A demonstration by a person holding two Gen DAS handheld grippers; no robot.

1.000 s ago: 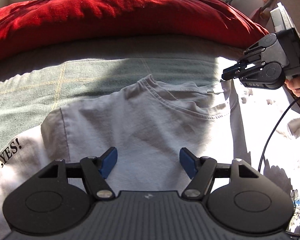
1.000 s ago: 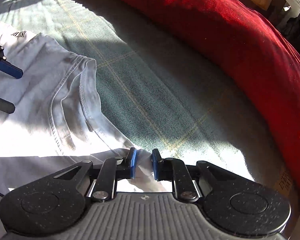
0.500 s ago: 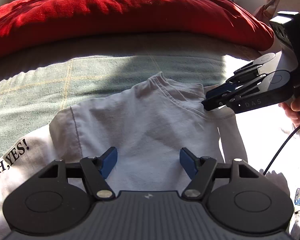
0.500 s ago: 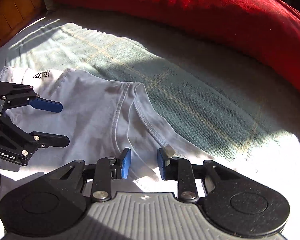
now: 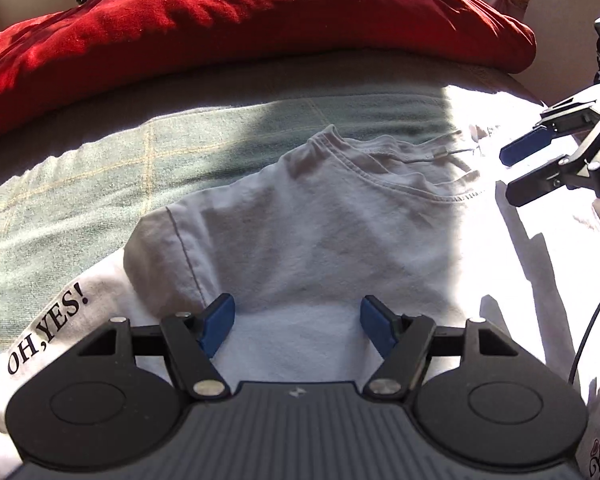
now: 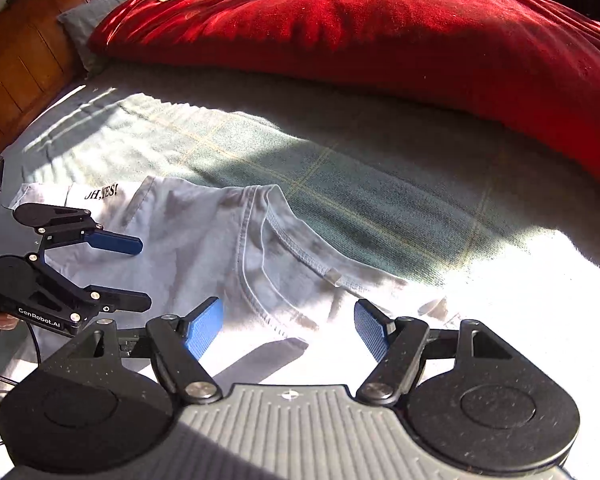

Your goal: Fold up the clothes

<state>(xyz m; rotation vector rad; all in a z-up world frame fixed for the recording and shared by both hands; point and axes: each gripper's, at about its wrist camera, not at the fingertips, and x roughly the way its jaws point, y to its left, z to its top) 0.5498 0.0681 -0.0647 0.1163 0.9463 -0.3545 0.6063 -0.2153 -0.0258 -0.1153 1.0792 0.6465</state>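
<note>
A white T-shirt (image 5: 320, 232) lies folded on the bed, collar (image 5: 380, 172) toward the far side and an "OH,YES!" print (image 5: 48, 332) on its left sleeve. My left gripper (image 5: 298, 320) hovers open just above the shirt's near part, with nothing between its blue pads. My right gripper (image 6: 288, 328) is over the shirt's right shoulder, below the collar (image 6: 284, 232). Its jaws are opening and no cloth is pinched between them. Each gripper shows in the other's view: the right gripper (image 5: 512, 176) at the right edge, the left gripper (image 6: 140, 272) at the left.
The shirt rests on a green checked bed cover (image 6: 360, 184). A bulky red duvet (image 6: 360, 28) lies along the far side, with a wooden headboard (image 6: 24, 60) and a grey pillow (image 6: 88, 16) at far left. A black cable (image 5: 592, 320) trails at the right.
My right gripper went from shut at the shirt's right edge to wide open, rolled, and drew back to the right of the collar. The left gripper stayed in place, open.
</note>
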